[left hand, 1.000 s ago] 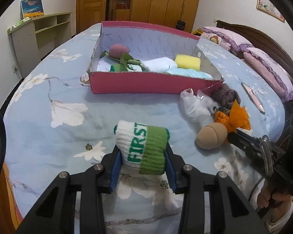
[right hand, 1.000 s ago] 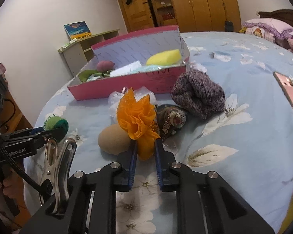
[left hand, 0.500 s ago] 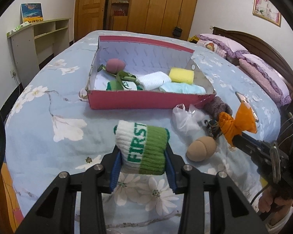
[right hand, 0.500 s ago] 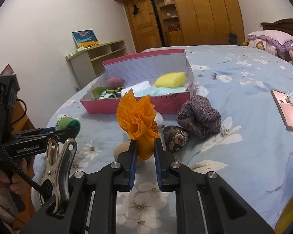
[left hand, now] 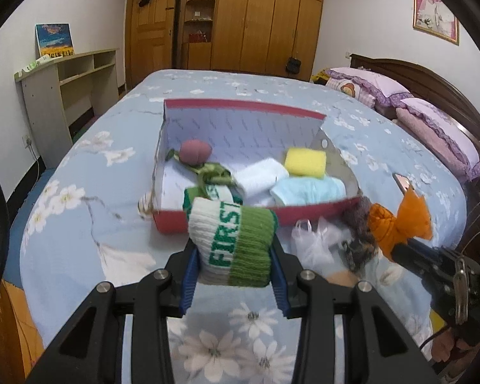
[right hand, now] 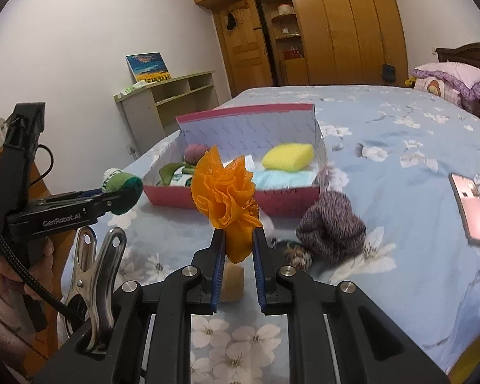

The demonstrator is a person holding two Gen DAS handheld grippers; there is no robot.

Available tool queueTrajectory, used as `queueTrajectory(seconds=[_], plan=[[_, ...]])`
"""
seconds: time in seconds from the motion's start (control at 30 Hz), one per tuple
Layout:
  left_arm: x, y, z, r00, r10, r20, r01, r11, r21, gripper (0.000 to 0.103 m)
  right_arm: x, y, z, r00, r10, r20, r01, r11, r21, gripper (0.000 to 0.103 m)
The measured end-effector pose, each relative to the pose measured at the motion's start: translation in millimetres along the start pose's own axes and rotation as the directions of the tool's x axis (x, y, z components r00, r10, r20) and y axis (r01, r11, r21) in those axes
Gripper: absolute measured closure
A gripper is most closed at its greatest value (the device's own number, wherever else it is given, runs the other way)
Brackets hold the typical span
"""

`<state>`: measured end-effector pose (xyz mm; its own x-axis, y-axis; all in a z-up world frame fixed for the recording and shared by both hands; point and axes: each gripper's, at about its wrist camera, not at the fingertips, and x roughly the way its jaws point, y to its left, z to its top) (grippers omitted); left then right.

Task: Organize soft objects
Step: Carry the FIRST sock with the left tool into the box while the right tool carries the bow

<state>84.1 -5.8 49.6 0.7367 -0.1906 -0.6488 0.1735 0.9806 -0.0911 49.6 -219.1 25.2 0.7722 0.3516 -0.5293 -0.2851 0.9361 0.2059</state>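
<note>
My left gripper (left hand: 233, 268) is shut on a rolled white and green sock (left hand: 233, 243) marked FIRST and holds it above the bed, in front of the pink box (left hand: 220, 220). The sock also shows in the right wrist view (right hand: 124, 188). My right gripper (right hand: 238, 252) is shut on an orange crepe flower (right hand: 227, 198) and holds it up, short of the box (right hand: 284, 201). The flower also shows in the left wrist view (left hand: 396, 224). The box holds a yellow sponge (left hand: 305, 161), a white cloth (left hand: 262, 179), a light blue cloth (left hand: 307, 192), a plum-coloured soft ball (left hand: 195, 152) and green fabric.
On the blue flowered bedspread (right hand: 400, 147) in front of the box lie a grey-purple knitted bundle (right hand: 331, 227), a clear plastic bag (left hand: 313, 243), a tan sponge (right hand: 233, 283) and a small dark patterned item (right hand: 296, 252). A pink phone (right hand: 470, 208) lies at the right. Pillows (left hand: 438, 134) lie at the head.
Both grippers have risen with their loads and moved toward the box. The sock now hangs in front of the box's near wall. The orange flower is lifted clear of the tan sponge.
</note>
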Motion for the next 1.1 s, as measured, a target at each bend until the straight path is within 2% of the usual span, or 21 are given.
queueTrajectory(seconds=[0.47,0.8,1.0,1.1], plan=[[20,4,48,0.998,0.034,0.053,-0.036,0.999,0.035,0.062,15,-1,35,1.000,-0.009,0.001,0.009,1.000,-0.011,0.085],[57,10,64,0.999,0.039,0.013,-0.039,0.999,0.009,0.062,28,0,67,1.000,-0.021,0.021,0.021,1.000,-0.020,0.085],[80,16,65,0.999,-0.006,-0.033,0.005,1.000,-0.020,0.062,46,2,76,1.000,0.011,0.029,-0.011,1.000,-0.003,0.085],[90,17,63,0.999,-0.001,-0.041,0.001,1.000,-0.015,0.062,57,2,77,0.999,0.029,0.019,-0.029,0.999,0.013,0.085]])
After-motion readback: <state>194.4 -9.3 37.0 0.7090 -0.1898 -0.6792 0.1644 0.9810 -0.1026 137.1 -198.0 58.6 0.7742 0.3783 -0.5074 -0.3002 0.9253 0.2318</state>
